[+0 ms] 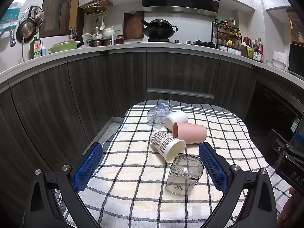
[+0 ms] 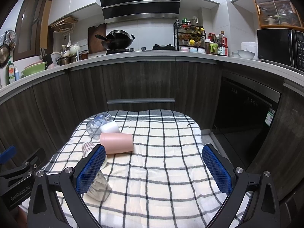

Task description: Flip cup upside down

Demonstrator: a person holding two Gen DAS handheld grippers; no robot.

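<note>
Several cups lie on their sides on a checked cloth (image 1: pixel 133 171): a clear glass jar (image 1: pixel 159 113), a white cup (image 1: pixel 175 119), a pink cup (image 1: pixel 190 133), a houndstooth paper cup (image 1: pixel 167 145) and a smoky glass cup (image 1: pixel 184 174). My left gripper (image 1: pixel 150 155) is open, low over the cloth, with the smoky glass just inside its right finger. My right gripper (image 2: pixel 153 157) is open and empty over the cloth. In the right wrist view its left finger hides part of the smoky glass (image 2: pixel 99 188) and the paper cup (image 2: pixel 87 147); the pink cup (image 2: pixel 116 142) lies beyond.
The cloth (image 2: pixel 161 171) covers a small table in front of dark wood kitchen cabinets (image 1: pixel 125 79). A dishwasher (image 2: pixel 245 110) stands at the right. The other gripper's body shows at the right edge of the left wrist view (image 1: pixel 288 157).
</note>
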